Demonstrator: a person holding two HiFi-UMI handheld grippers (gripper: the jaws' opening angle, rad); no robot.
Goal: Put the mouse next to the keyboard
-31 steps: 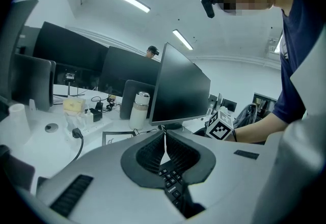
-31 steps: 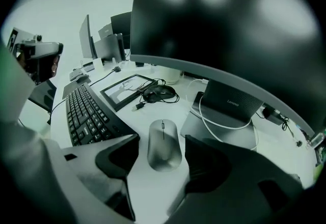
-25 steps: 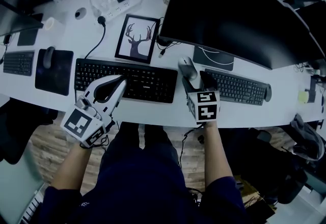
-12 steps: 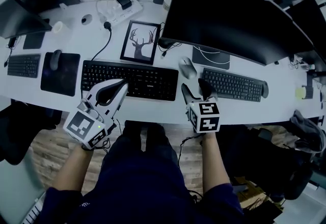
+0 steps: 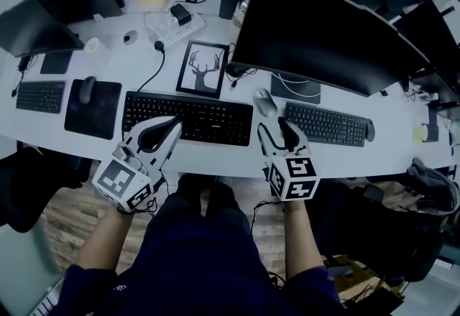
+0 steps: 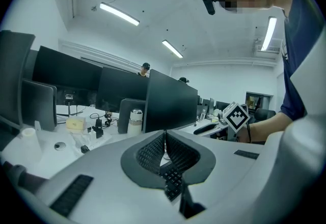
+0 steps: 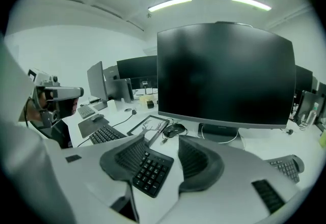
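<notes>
A grey mouse (image 5: 265,101) lies on the white desk (image 5: 215,155), just off the right end of the black keyboard (image 5: 187,118); in the right gripper view the mouse (image 7: 174,129) shows beyond the keyboard's number pad (image 7: 151,171). My right gripper (image 5: 278,129) (image 7: 164,141) hovers a short way nearer than the mouse, over the desk's front strip. Its jaws are closing with nothing between them. My left gripper (image 5: 171,125) (image 6: 164,134) is shut and empty, its tip over the keyboard's near edge.
A second keyboard (image 5: 327,124) lies right of the mouse, under a large dark monitor (image 5: 323,34). A framed deer picture (image 5: 203,69) sits behind the black keyboard. At the left are a mouse pad with another mouse (image 5: 92,98) and a small keyboard (image 5: 41,96).
My right gripper has drawn back from the mouse toward the desk's near edge and its jaws have narrowed. The mouse stays beside the keyboard. The left gripper has barely moved.
</notes>
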